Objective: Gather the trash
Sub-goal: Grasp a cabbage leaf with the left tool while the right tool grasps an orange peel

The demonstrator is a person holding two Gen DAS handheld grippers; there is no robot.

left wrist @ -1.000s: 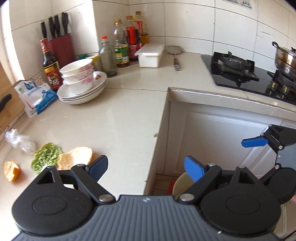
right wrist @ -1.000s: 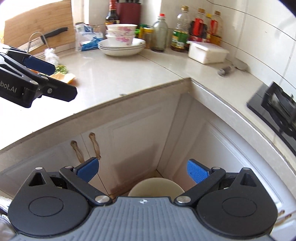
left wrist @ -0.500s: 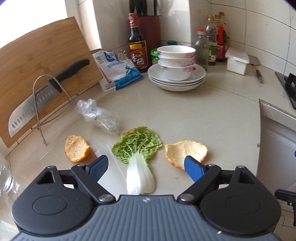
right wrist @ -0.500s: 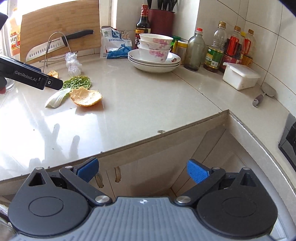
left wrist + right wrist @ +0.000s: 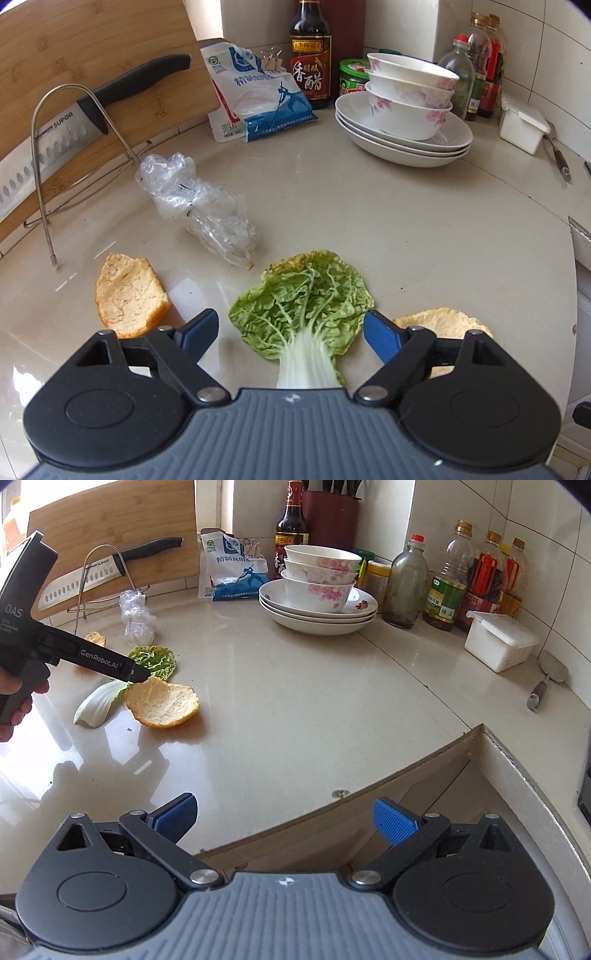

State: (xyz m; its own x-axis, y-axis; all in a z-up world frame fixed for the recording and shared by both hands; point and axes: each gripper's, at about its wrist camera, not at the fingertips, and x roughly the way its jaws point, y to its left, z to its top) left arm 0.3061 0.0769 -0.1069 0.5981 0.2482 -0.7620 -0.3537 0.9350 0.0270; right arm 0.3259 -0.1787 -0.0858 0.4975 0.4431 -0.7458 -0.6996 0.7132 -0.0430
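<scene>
A green cabbage leaf (image 5: 301,314) with a white stalk lies on the counter between the open fingers of my left gripper (image 5: 290,338), which hovers just above it, empty. One orange peel (image 5: 127,295) lies to its left, another (image 5: 439,323) to its right behind the right finger. A crumpled clear plastic bag (image 5: 195,206) lies beyond. In the right wrist view the leaf (image 5: 155,661), the near peel (image 5: 164,705) and the bag (image 5: 136,620) show at far left under the left gripper's body (image 5: 74,657). My right gripper (image 5: 284,819) is open and empty over the counter's front edge.
Stacked bowls on plates (image 5: 402,118) stand at the back right, with bottles (image 5: 447,587) and a white box (image 5: 498,638). A cutting board with a knife (image 5: 85,107) on a wire rack leans at the back left. A salt bag (image 5: 255,99) and vinegar bottle (image 5: 310,55) stand behind.
My left gripper swung left from the counter's corner onto the trash and closed in on the cabbage leaf. My right gripper rose from the floor bin up to the counter edge.
</scene>
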